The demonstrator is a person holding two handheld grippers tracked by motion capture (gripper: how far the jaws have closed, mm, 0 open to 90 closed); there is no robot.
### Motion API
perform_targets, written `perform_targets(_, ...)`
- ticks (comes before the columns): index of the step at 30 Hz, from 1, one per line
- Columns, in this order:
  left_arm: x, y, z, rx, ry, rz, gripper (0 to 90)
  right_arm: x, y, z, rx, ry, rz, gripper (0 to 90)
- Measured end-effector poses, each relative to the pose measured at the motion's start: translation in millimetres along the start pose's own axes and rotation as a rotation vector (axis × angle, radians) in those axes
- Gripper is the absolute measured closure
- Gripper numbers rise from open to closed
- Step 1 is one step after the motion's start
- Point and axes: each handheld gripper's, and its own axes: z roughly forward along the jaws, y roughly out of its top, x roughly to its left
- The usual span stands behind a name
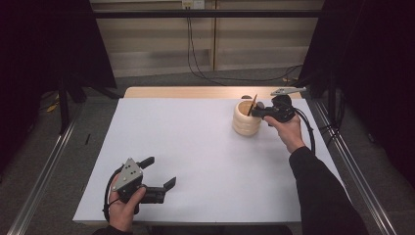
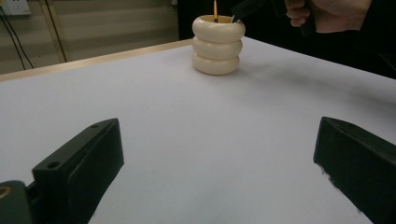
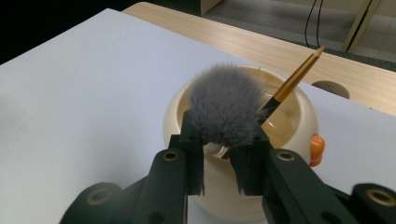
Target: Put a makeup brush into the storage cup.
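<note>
The brush [image 3: 229, 109] stands tilted over the mouth of the cream holder [image 1: 246, 119], a pot shaped like three stacked rings that sits near the far right corner of the table [image 1: 195, 156]. Its fluffy grey head is nearest the right gripper [image 3: 223, 154], whose jaws are drawn close together and pinch the brush just under the bristles, while the gold handle slants away over the far rim. From the left gripper view the handle tip shows poking up out of the opening.

The step in hand looks like setting the brush into the holder — or lifting it clear; the pictures don't settle which. Either way, the grip sits on soft bristles and a thin ferrule, so it should stay firm but not crushing. If the brush is going in, the handle wants to slide down inside the wall rather than catch on the rim, and the jaws should part only once the handle is resting on something. The holder is light-looking and unbraced, so any sideways push could tip or shift it; motion along the handle's own line is safest.

The left gripper [image 1: 159, 172] rests near the near left corner, well apart from the holder, jaws spread wide and empty — free to steady the pot if needed.
</note>
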Motion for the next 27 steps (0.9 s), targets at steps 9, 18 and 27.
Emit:
perform_targets(9, 1.2, 0.2, 0.1, 0.002, 0.003, 0.007, 1.5, -0.7, -3.5, -4.9, -0.026, -0.005, 0.005, 62.9)
perform_targets(18, 1.5, -0.1, -0.3, 0.0, 0.005, 0.001, 1.5, 3.1, -3.4, -8.0, -0.07, -0.024, 0.001, 33.1)
perform_targets(27, 3.7, -0.4, -1.5, 0.0, 0.012, 0.004, 1.3, 9.4, -9.8, -11.1, -0.098, -0.034, 0.001, 9.9)
